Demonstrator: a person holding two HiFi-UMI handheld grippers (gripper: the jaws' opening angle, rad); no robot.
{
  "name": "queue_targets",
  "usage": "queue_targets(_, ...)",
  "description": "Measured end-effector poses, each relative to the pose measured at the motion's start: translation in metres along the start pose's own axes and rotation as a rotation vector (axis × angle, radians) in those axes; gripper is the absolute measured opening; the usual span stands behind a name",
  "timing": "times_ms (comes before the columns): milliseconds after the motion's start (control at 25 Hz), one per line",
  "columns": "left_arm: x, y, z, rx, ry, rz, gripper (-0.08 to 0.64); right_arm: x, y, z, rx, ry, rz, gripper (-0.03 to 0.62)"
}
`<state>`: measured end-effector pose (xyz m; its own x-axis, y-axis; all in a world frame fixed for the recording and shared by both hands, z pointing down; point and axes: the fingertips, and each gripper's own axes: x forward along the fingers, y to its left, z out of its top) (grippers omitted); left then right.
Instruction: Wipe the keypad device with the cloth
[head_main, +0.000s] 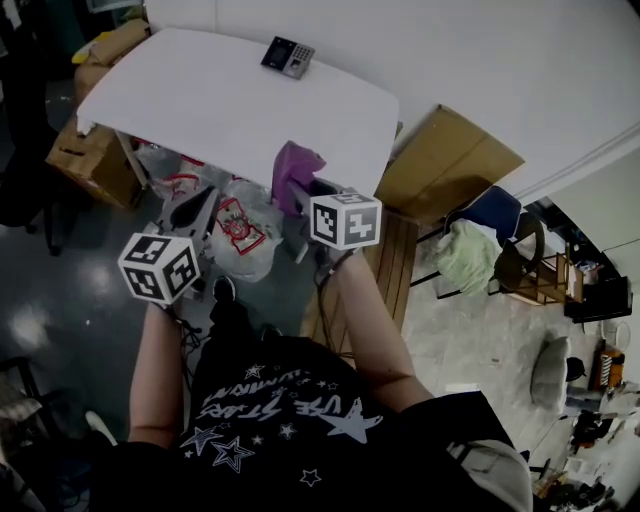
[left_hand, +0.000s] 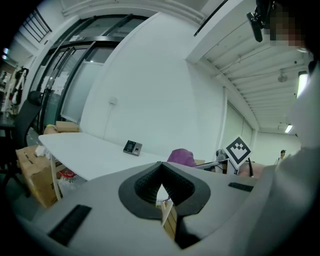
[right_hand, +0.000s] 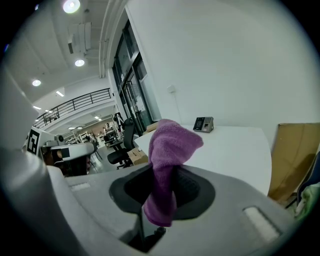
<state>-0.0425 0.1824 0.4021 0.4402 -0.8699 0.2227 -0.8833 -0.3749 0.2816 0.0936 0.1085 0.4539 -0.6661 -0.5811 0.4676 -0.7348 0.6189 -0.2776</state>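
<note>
The dark keypad device (head_main: 288, 57) lies near the far edge of the white table (head_main: 200, 120); it also shows small in the left gripper view (left_hand: 132, 147) and the right gripper view (right_hand: 203, 124). My right gripper (head_main: 297, 192) is shut on a purple cloth (head_main: 293, 168), which stands up from the jaws (right_hand: 167, 165). It hovers just short of the table's near edge, well away from the device. My left gripper (head_main: 192, 212) hangs lower and to the left, off the table; its pads (left_hand: 150, 186) meet with nothing between them. The cloth (left_hand: 181, 156) shows from there too.
Cardboard boxes (head_main: 92, 160) sit under the table's left end. A flat cardboard sheet (head_main: 447, 165) leans at the right. Plastic bags (head_main: 240, 235) lie on the floor beneath the near edge. A chair with a green cloth (head_main: 468, 255) stands further right.
</note>
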Motion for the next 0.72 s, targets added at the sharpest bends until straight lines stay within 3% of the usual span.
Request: queue_targets(720, -0.016, -0.021, -0.027, -0.021, 0.028, 0.026, 0.006, -0.025, 0.01, -0.023, -0.041, 0.038, 0.04, 0.092)
